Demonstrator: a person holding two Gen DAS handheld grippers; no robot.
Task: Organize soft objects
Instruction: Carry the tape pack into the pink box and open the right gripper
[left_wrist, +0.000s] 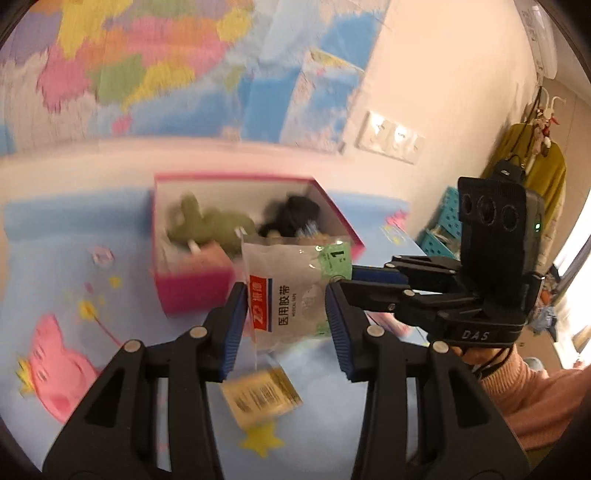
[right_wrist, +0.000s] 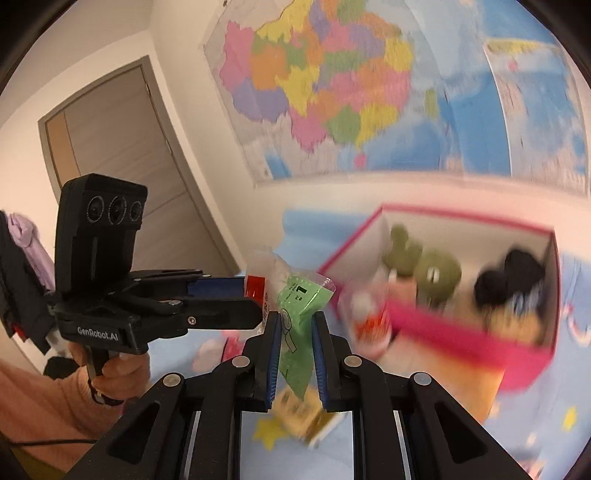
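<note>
In the left wrist view, the left gripper (left_wrist: 286, 319) stood partly open around a clear packet of medical tape (left_wrist: 295, 291), its blue pads (left_wrist: 233, 328) at the packet's two sides; whether they pressed on it could not be told. The right gripper (left_wrist: 341, 278) reached in from the right, narrowed on the packet's green-printed corner. The packet hung above the blue cartoon-printed bench (left_wrist: 74, 295), in front of a pink box (left_wrist: 199, 295). Inside the box lay a green plush toy (left_wrist: 207, 225) on the left and a black plush toy (left_wrist: 291, 216) on the right. A yellow-labelled item (left_wrist: 260, 395) lay blurred on the bench below the packet. A coloured map (left_wrist: 129, 66) hung on the far wall.

In the right wrist view, the right gripper (right_wrist: 295, 325) was nearly closed, pinching the green end of the packet of medical tape (right_wrist: 295, 306). The left gripper (right_wrist: 255, 295) came in from the left, its fingers at the packet's red-and-white end. The pink box (right_wrist: 443, 332) sat to the right, holding the green plush toy (right_wrist: 436, 273) and the black plush toy (right_wrist: 509, 277). A grey door (right_wrist: 122, 147) stood far left.
</note>
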